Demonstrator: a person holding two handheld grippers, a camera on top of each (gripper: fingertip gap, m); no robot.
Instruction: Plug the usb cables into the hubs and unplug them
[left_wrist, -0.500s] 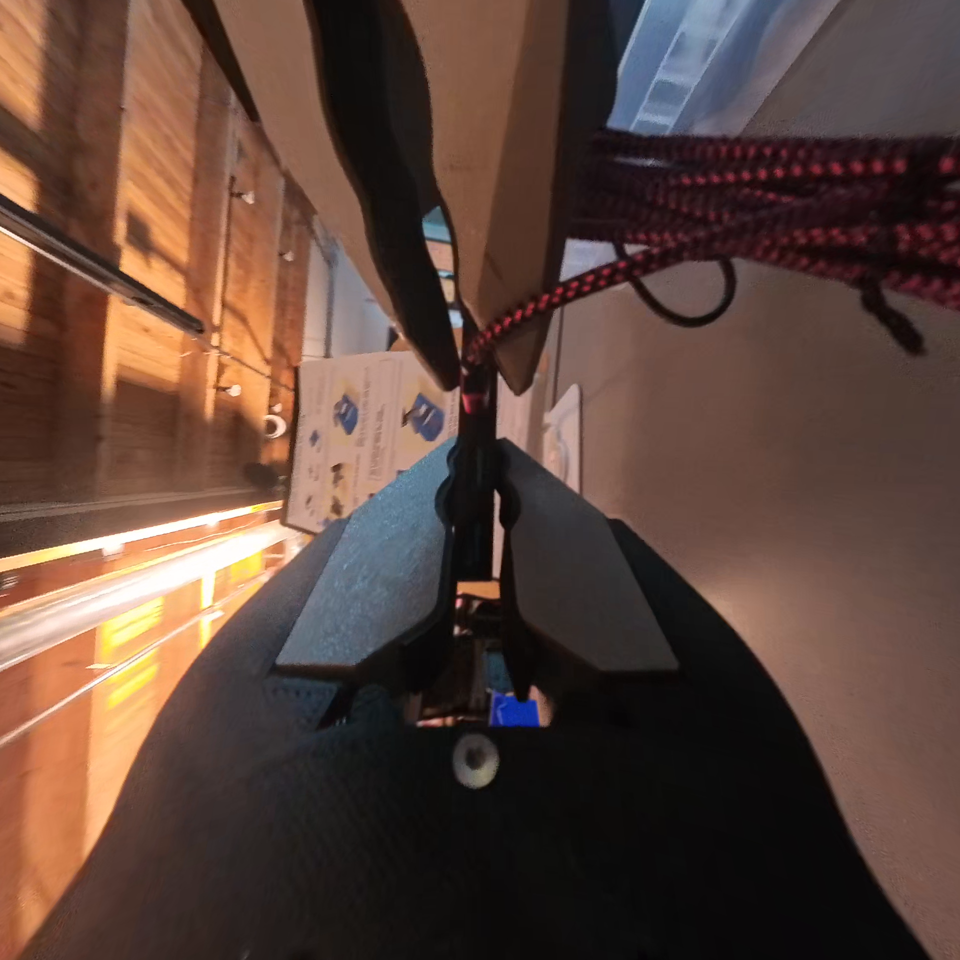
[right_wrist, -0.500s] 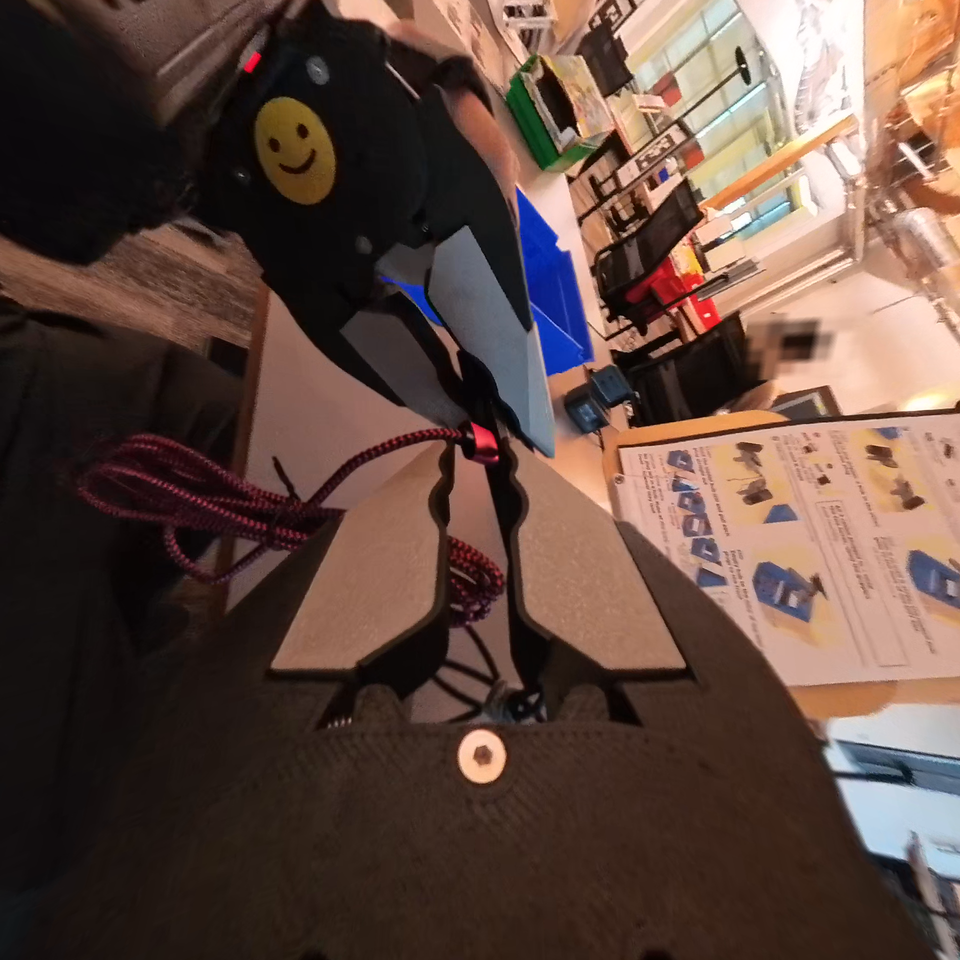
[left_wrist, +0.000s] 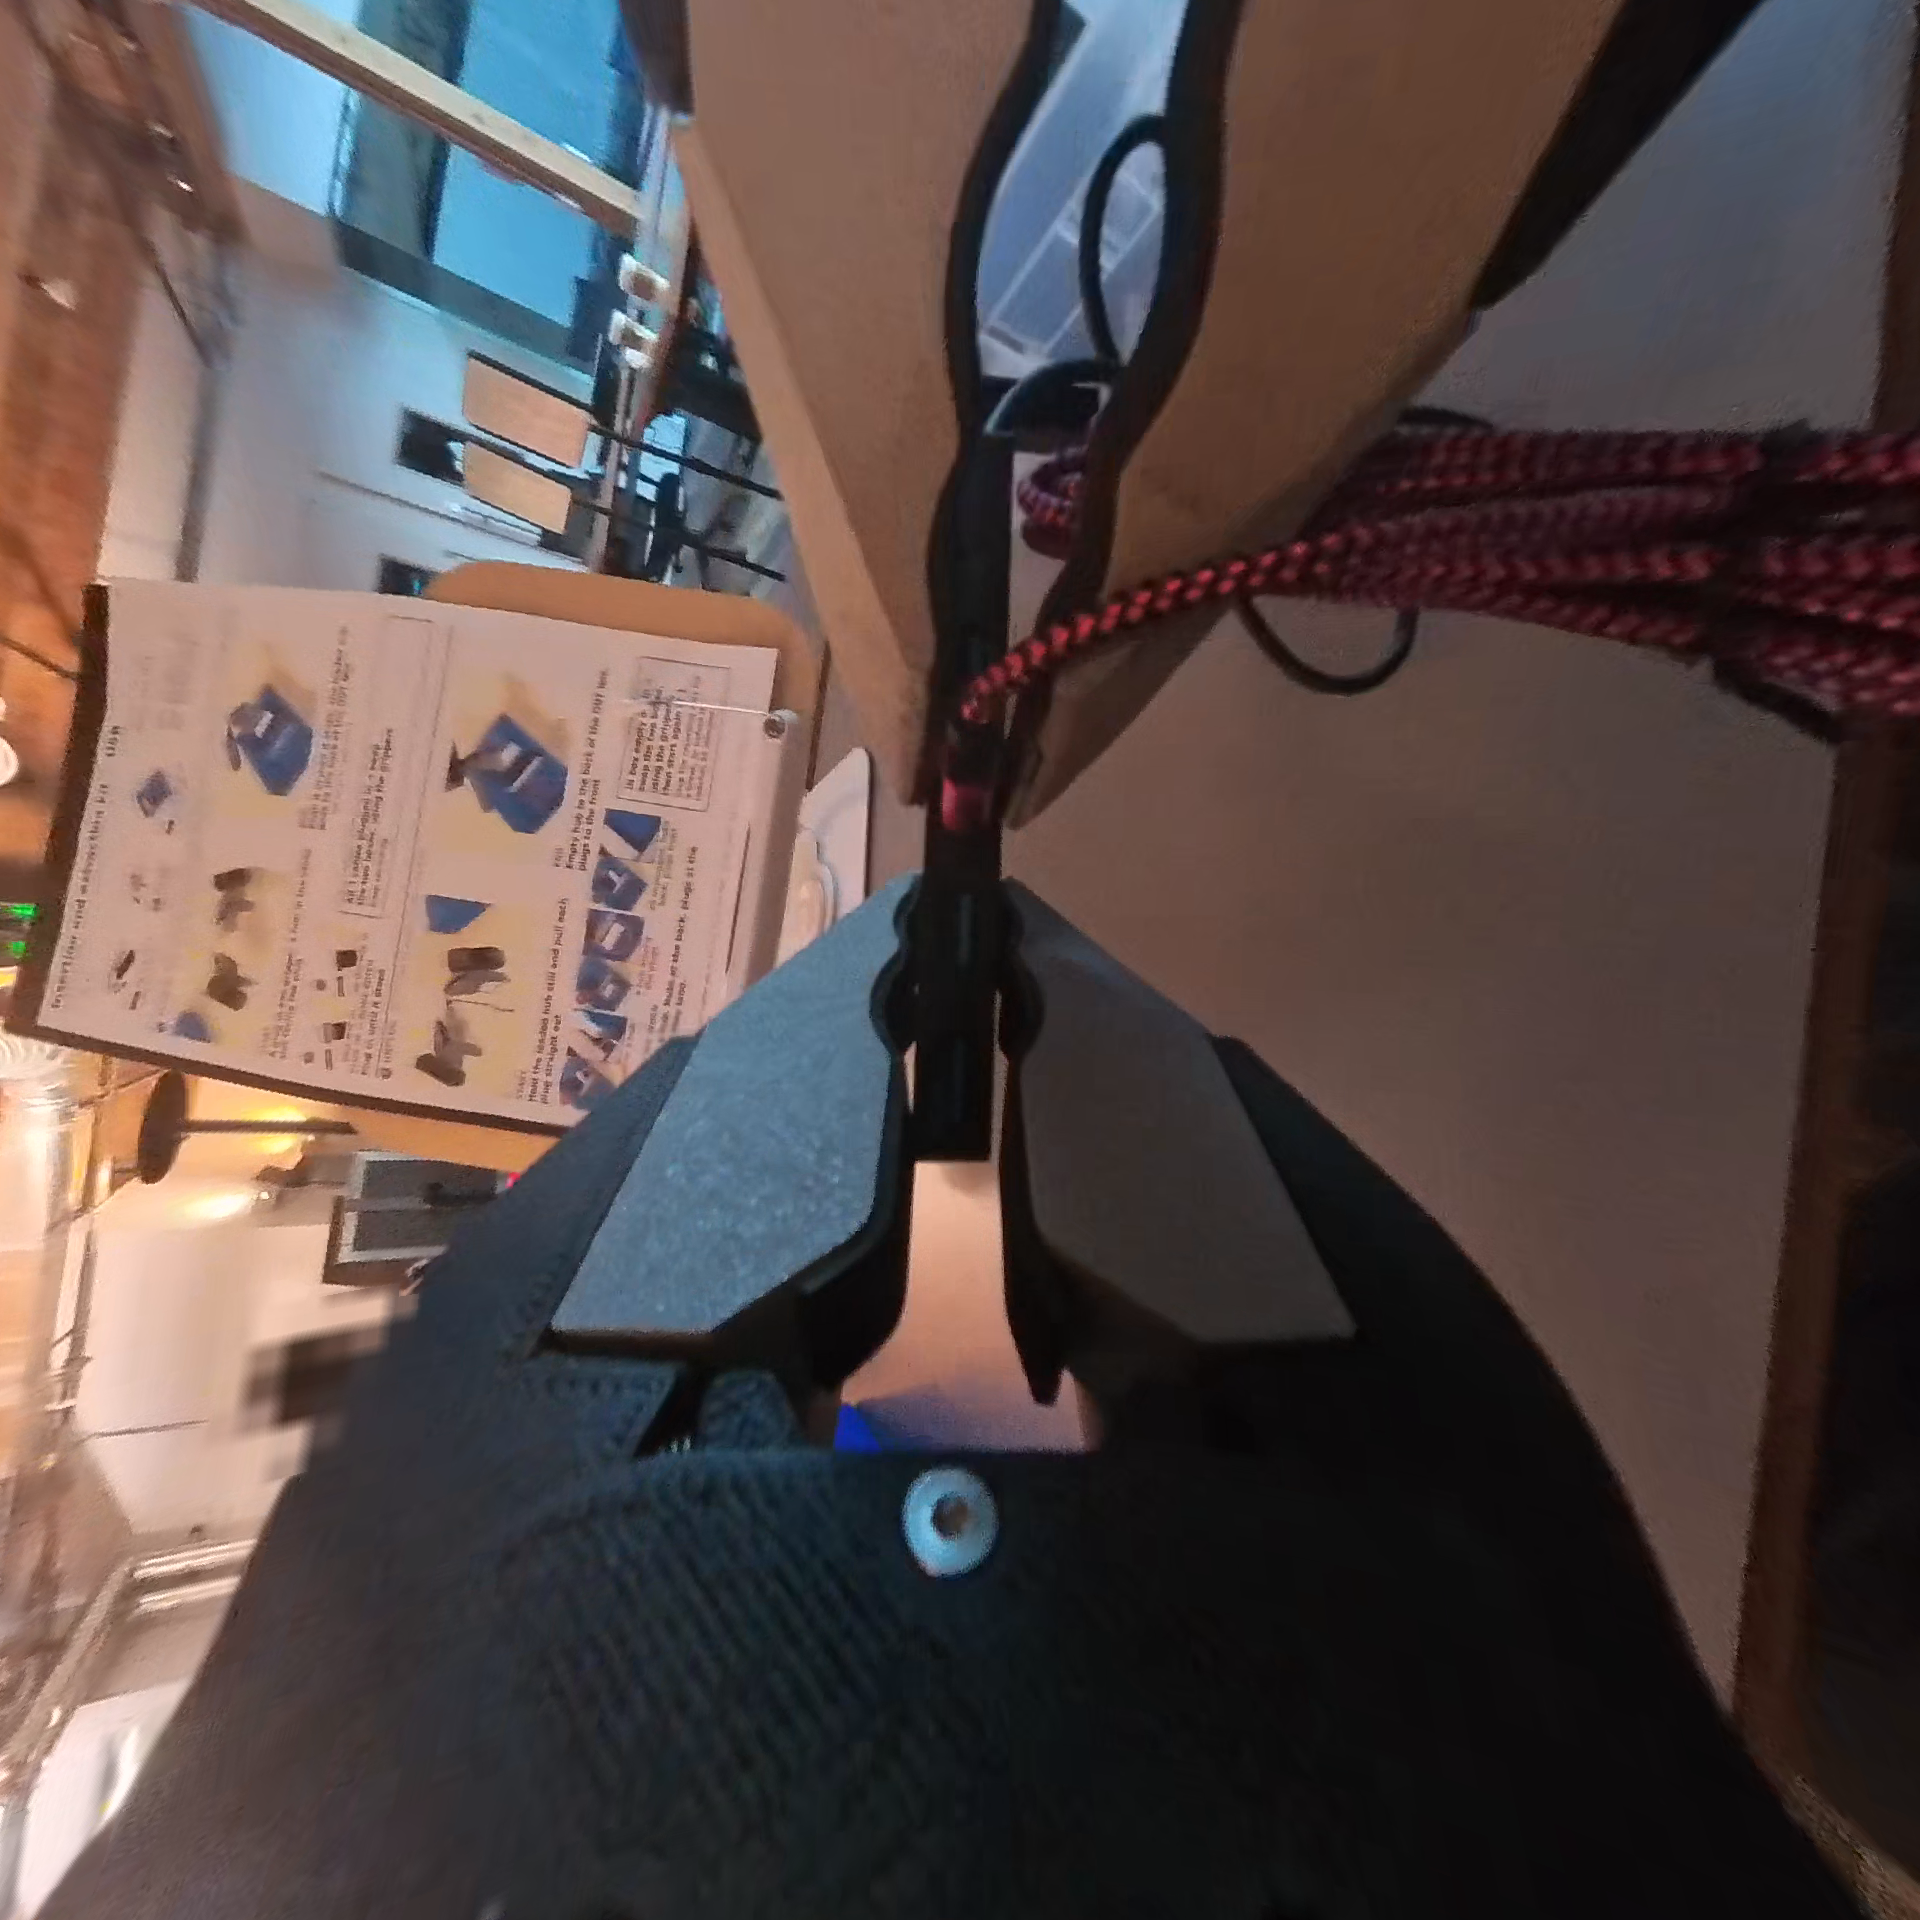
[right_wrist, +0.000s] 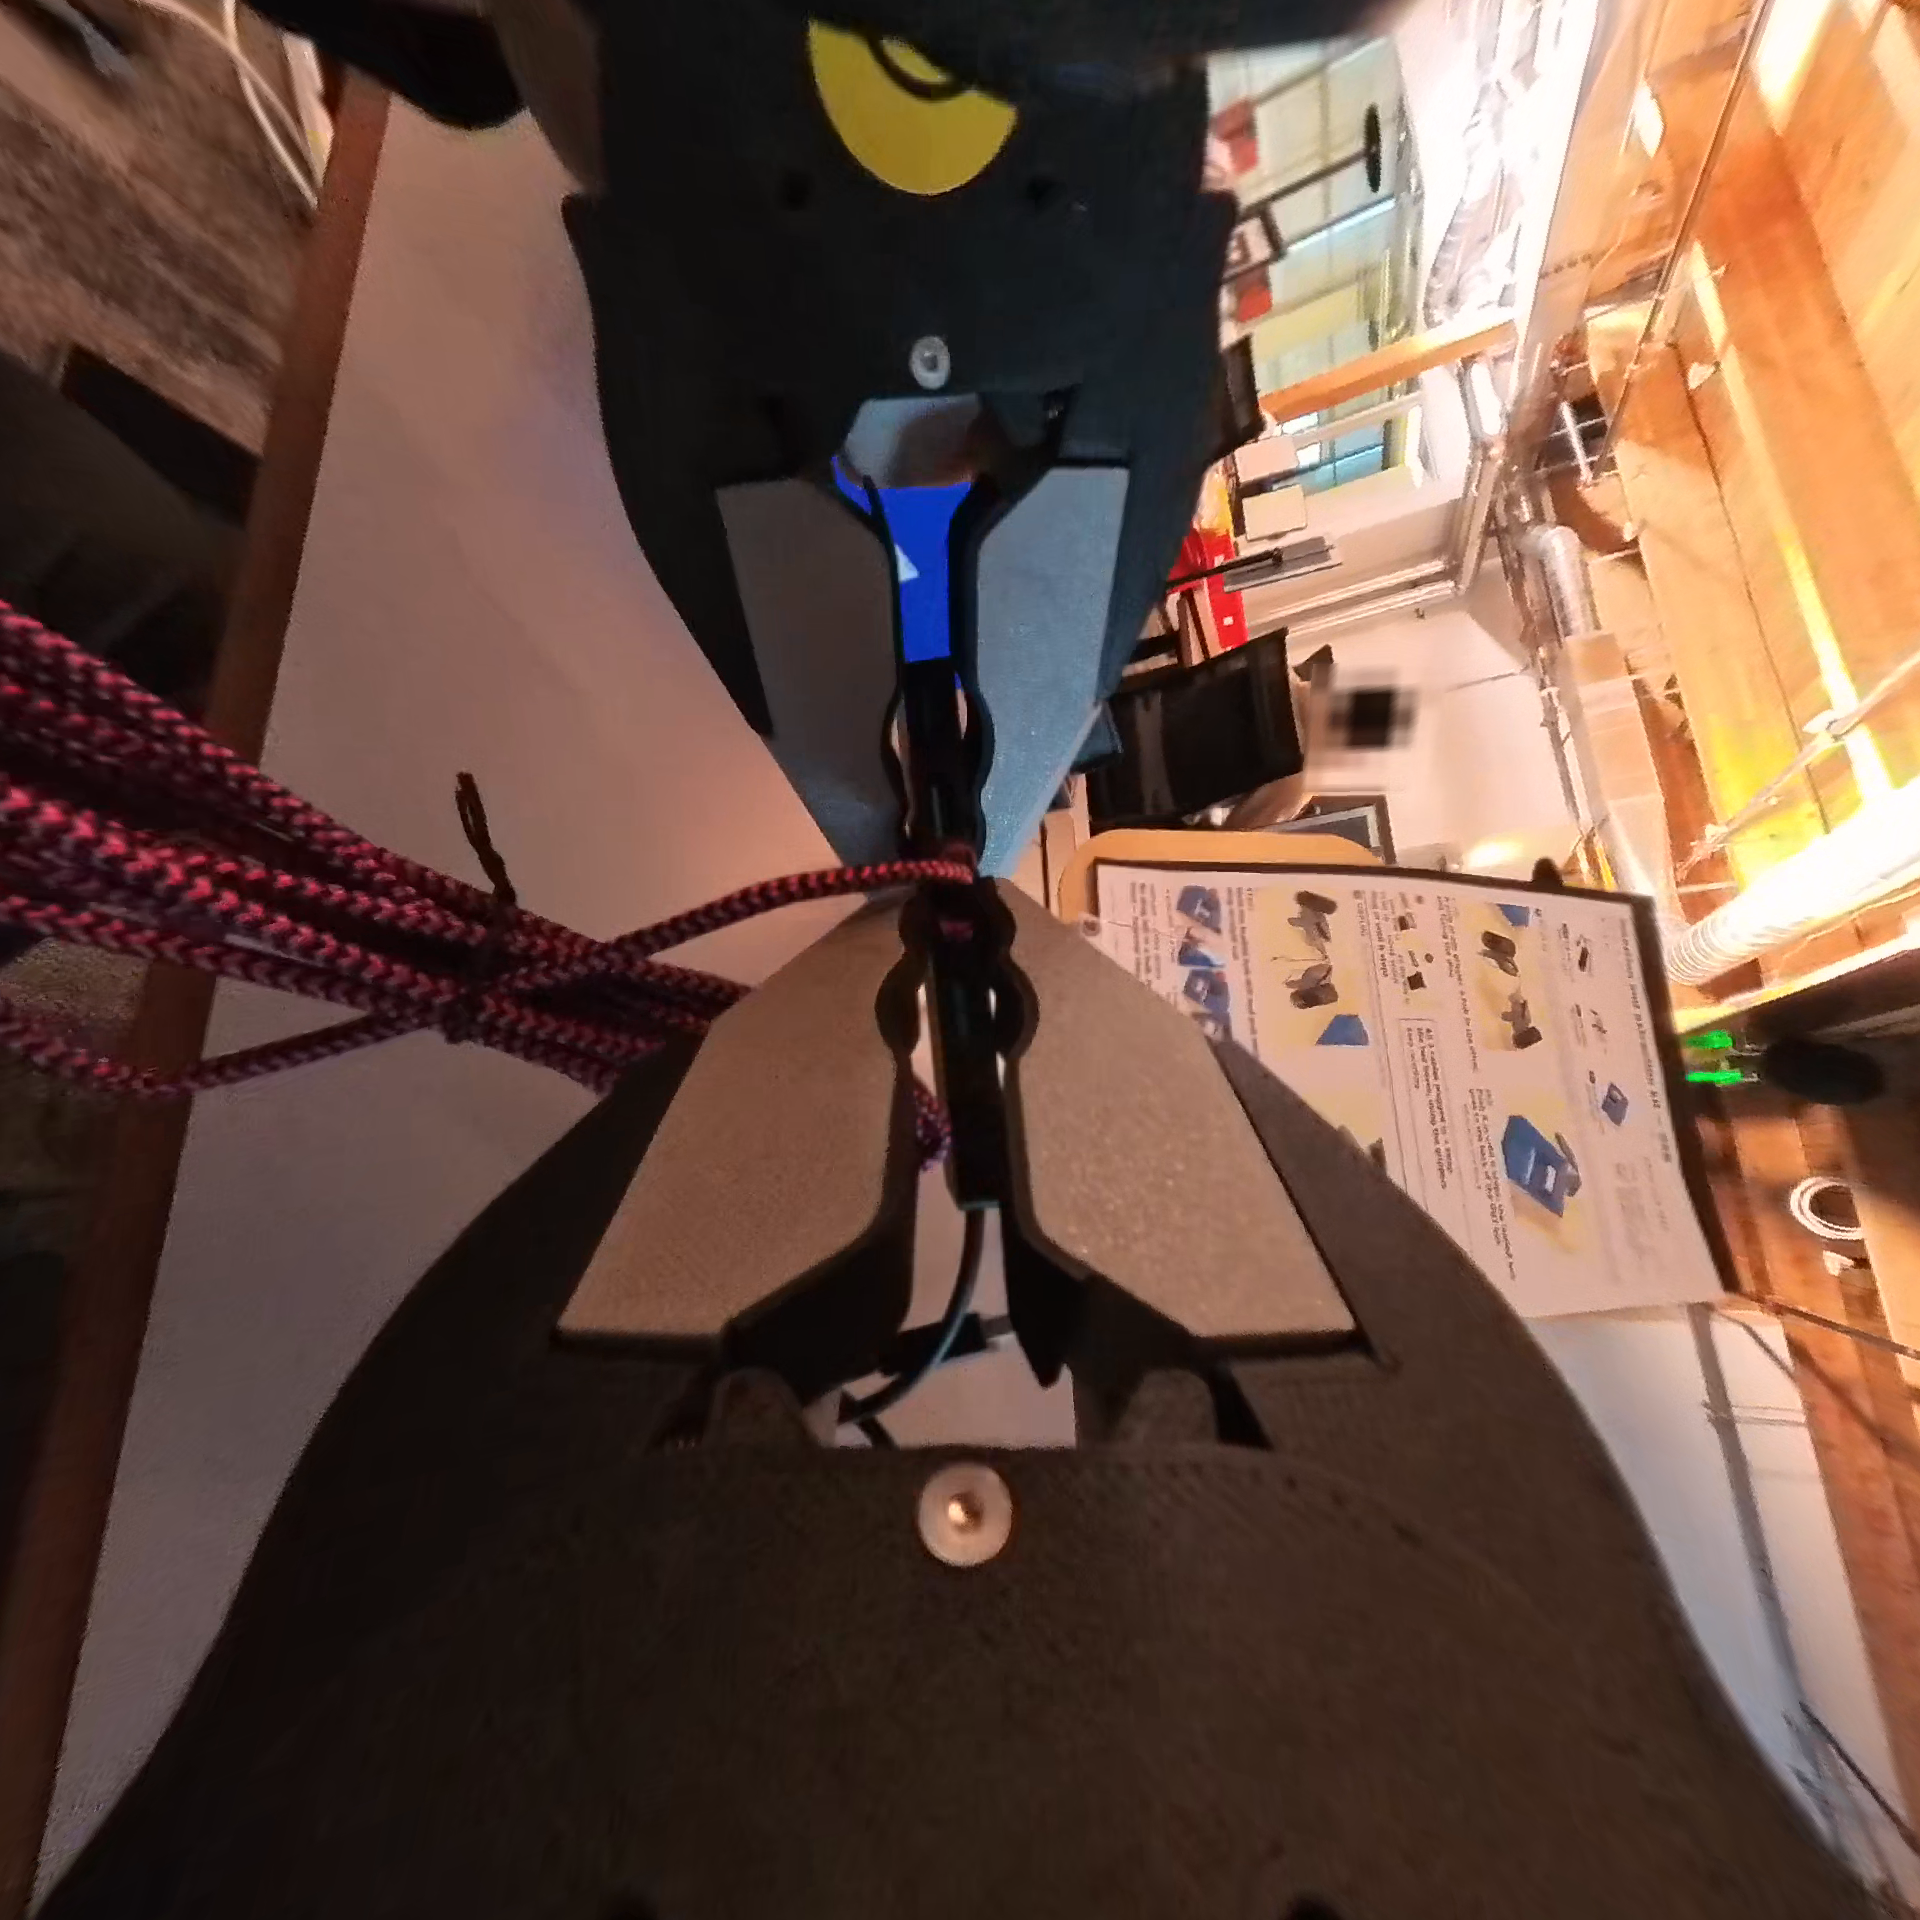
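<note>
My two grippers face each other tip to tip above the pale table (left_wrist: 1455, 1039). My left gripper (left_wrist: 956, 914) is shut on a slim black plug body (left_wrist: 956, 1039). A red collar (left_wrist: 966, 800) and the red-and-black braided cable (left_wrist: 1558, 561) leave it just past the fingertips. My right gripper (right_wrist: 951, 935) is shut on a slim black hub (right_wrist: 966, 1101) with a thin dark lead (right_wrist: 961, 1257) at its near end. The braided cable (right_wrist: 364, 904) runs off to the left. I cannot tell whether plug and hub are joined.
A picture instruction sheet on a board (left_wrist: 416, 831) stands at the far side of the table and also shows in the right wrist view (right_wrist: 1455, 1091). A dark wooden table edge (right_wrist: 281, 520) runs along one side. A blue bin (right_wrist: 925, 582) shows behind the left gripper.
Both grippers keep their holds. They now line up straight, tip to tip, and the other gripper fills more of each view. Both cameras have swung, so the sheet now shows in the left view.
</note>
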